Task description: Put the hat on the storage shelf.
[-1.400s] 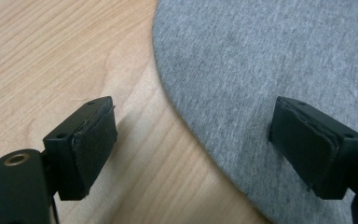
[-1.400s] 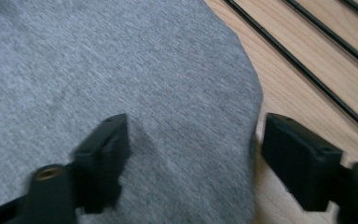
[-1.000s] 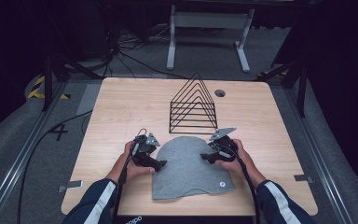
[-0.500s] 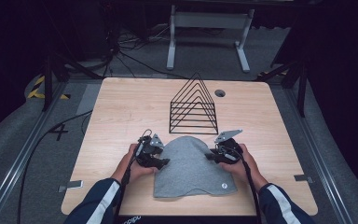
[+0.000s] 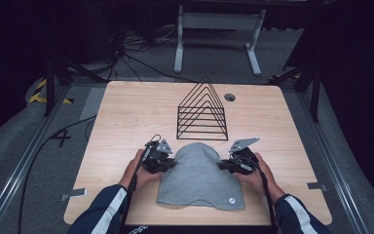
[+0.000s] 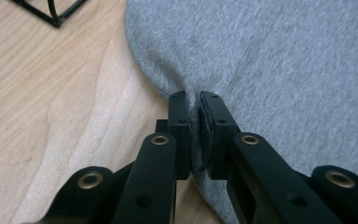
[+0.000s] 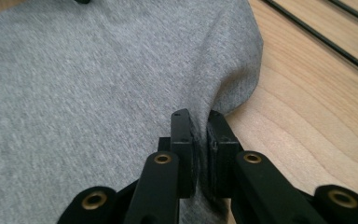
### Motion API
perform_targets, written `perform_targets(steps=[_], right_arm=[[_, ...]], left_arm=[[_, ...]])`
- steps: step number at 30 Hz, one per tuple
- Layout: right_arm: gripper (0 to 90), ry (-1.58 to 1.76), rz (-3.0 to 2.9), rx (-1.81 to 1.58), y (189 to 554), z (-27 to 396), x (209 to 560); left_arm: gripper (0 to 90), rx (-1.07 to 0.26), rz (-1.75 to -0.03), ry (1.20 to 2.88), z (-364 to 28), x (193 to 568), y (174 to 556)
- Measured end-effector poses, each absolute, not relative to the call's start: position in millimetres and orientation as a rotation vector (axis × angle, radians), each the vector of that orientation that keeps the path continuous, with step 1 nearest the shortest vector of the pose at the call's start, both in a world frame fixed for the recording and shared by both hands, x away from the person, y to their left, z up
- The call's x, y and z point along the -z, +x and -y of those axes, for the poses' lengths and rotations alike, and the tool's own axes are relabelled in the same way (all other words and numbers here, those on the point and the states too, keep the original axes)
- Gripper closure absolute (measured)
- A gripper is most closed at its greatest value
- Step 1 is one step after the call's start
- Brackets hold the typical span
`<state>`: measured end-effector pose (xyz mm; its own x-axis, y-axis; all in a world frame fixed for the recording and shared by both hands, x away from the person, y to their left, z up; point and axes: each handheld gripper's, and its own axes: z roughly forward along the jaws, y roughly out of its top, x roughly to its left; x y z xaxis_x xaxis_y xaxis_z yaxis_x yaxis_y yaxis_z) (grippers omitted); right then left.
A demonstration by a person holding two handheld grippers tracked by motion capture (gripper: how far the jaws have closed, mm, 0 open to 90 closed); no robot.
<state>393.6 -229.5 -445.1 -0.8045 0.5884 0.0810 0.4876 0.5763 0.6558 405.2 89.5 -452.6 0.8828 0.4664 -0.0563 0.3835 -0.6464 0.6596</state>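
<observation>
Presently: grey knit beanie (image 5: 199,173), soft, light, limp; left tool (image 5: 168,165) pinches its nine-o'clock edge, right tool (image 5: 222,165) its three-o'clock edge, on bench (image 5: 126,112).

dark lab: floor rails (image 5: 19,168), cables (image 5: 136,58)

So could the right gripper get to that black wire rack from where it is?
Probably yes. The wire rack stands just beyond the grey hat with bare table between, but the right gripper is clamped on the hat's edge, so it must let go first.
</observation>
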Motion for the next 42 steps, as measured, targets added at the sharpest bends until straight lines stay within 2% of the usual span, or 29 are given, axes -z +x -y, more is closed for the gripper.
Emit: perform_targets(steps=[6,11,16,19,34,42], right_arm=[[83.6,0.893,-2.617,-1.113,389,235,429],[83.6,0.834,-2.583,-1.143,386,239,417],[83.6,0.79,-2.588,-1.133,385,240,405],[83.5,0.742,-2.581,-1.077,385,236,391],[83.4,0.628,-2.449,-0.993,395,223,287],[83.4,0.612,-2.366,-1.058,407,226,239]], left_arm=[[86.0,-0.205,-0.585,2.28,-95,433,404],[86.4,-0.186,-0.546,2.254,-97,421,402],[86.5,-0.195,-0.5,2.28,-99,406,405],[86.5,-0.253,-0.48,2.315,-94,392,407],[86.4,-0.502,-0.399,2.329,-84,294,412],[86.5,-0.58,-0.384,2.288,-80,252,422]])
